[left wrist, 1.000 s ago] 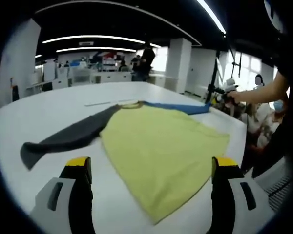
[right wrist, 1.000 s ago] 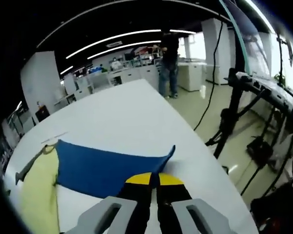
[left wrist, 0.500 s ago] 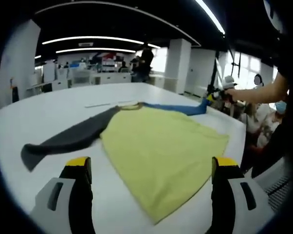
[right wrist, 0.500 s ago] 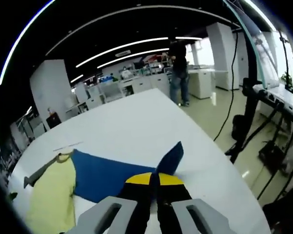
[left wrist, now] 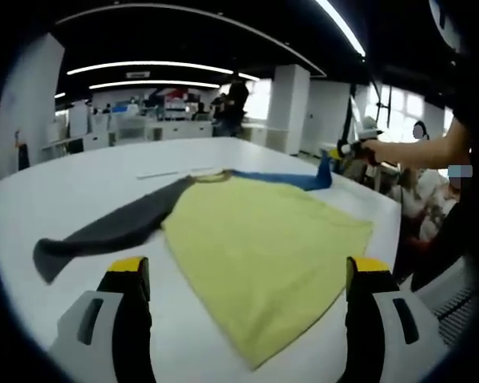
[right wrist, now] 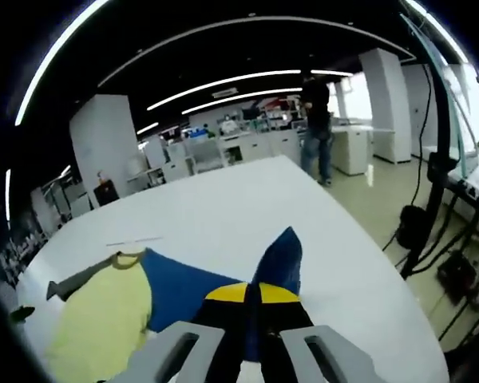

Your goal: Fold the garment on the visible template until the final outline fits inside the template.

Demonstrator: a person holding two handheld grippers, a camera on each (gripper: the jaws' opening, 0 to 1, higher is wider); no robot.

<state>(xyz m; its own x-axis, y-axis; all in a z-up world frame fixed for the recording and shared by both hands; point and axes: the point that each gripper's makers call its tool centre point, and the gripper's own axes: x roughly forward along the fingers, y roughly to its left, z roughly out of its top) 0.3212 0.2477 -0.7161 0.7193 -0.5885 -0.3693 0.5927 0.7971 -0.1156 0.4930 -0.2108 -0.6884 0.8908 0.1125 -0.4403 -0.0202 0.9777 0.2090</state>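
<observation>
The left tongs hang apart over the garment's near hem; the garment lies flat on the white surface. Farther off, the right tongs are clamped on the blue sleeve, lifted; a weak pinch could drop it mid-fold

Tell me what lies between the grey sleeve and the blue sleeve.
In the left gripper view, the shirt's yellow body spans the stretch between the grey sleeve and the blue sleeve, whose end the right gripper holds raised.

Standing person (by white desks)
</observation>
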